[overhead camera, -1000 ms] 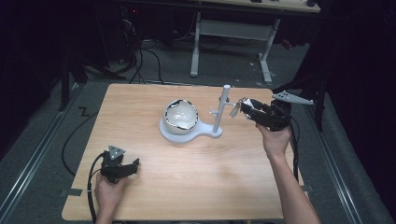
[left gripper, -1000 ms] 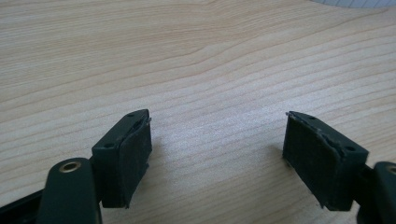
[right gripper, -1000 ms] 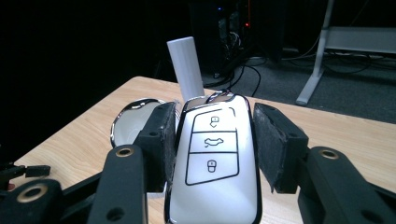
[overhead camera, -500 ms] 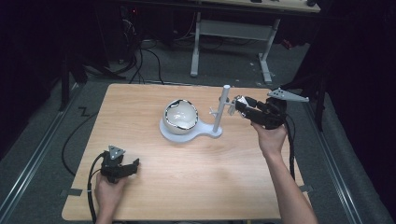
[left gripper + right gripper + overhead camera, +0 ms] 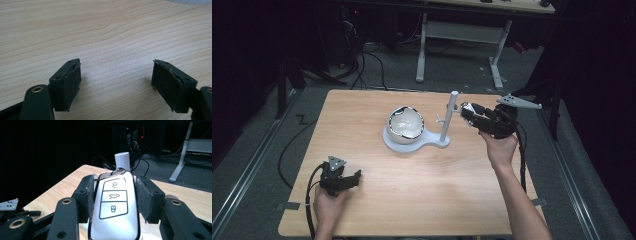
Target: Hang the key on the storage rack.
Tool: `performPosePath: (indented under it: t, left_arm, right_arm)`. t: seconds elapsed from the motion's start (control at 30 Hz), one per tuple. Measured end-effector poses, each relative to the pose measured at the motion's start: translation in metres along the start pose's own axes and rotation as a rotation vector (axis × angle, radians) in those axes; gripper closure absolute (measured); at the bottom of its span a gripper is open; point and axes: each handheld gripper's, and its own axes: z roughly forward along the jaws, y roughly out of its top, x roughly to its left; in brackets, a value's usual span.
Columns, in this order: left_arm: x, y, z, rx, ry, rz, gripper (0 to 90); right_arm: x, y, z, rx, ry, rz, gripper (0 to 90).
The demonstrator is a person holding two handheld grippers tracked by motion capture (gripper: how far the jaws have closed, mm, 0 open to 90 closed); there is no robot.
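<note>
Wooden table (image 5: 377, 200) under white bowl stand (image 5: 432, 142)

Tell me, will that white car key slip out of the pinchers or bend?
Probably not bend: the car key looks like hard, stiff plastic. It might slip a little, since its shell is smooth and glossy, but the right gripper squeezes both its sides with rough black pads. It looks small, so likely light.

A glossy white plastic car key fob (image 5: 113, 210) is outlined in black, with three black-drawn button symbols. A pale, wavy grain is shown by the light wooden tabletop (image 5: 105, 30).
</note>
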Motion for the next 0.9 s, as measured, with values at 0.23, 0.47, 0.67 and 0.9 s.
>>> performPosePath:
  t: [0.23,0.47,0.67,0.9]
  left_arm:
    - [0.000,0.000,0.000,0.000,0.000,0.000,24.1]
    - [0.000,0.000,0.000,-0.001,-0.001,-0.002,24.0]
    - [0.000,0.000,0.000,0.000,-0.001,-0.001,24.0]
    - [0.000,0.000,0.000,0.000,0.000,0.000,24.0]
  right_arm:
    - [0.001,-0.002,0.006,0.012,0.007,0.009,51.3]
    - [0.004,-0.004,0.005,0.011,0.020,0.010,51.3]
    - [0.005,-0.007,-0.002,0.004,0.037,0.023,51.3]
    - [0.003,-0.007,0.002,0.008,0.042,0.036,51.3]
